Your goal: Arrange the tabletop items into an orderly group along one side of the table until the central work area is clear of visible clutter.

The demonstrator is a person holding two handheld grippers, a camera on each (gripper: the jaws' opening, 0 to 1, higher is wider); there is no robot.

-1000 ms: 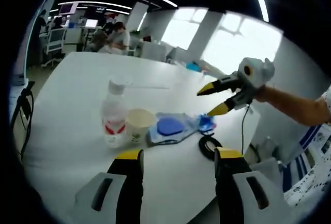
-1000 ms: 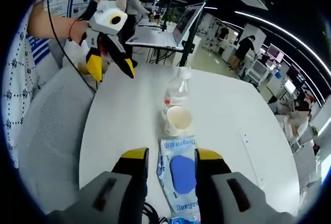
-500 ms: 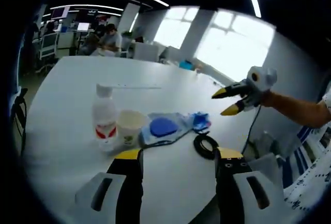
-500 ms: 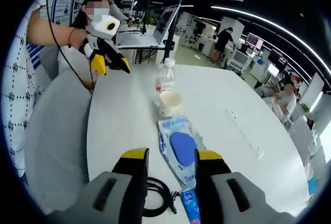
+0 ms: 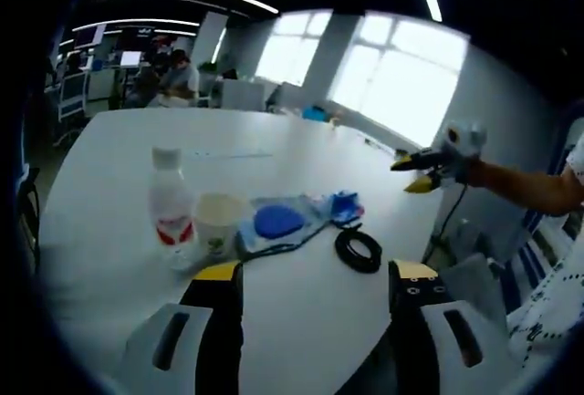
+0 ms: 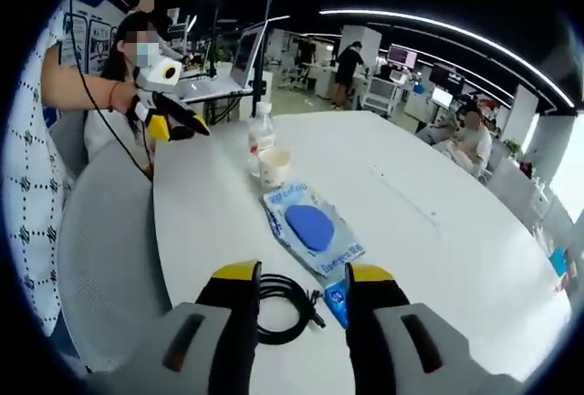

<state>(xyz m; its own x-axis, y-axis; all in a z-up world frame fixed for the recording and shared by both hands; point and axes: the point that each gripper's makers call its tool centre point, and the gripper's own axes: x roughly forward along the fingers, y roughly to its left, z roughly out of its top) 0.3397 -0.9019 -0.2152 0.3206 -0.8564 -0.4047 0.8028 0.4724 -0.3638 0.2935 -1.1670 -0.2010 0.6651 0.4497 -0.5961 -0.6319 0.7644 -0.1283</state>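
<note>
Both claws, left claw (image 5: 310,272) and right claw (image 6: 297,276), gape empty; bottle (image 5: 170,196), cup (image 5: 217,224), pouch (image 5: 278,223), cable (image 5: 358,250) grouped along the desk (image 5: 301,322) edge; check next.

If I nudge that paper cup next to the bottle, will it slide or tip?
The paper cup stands upright with its mouth open, and looks empty and light, so a high push would probably tip it; a low push should slide it. It stands close against the bottle, which may topple too. Its thin wall would likely crush under a hard squeeze.
</note>
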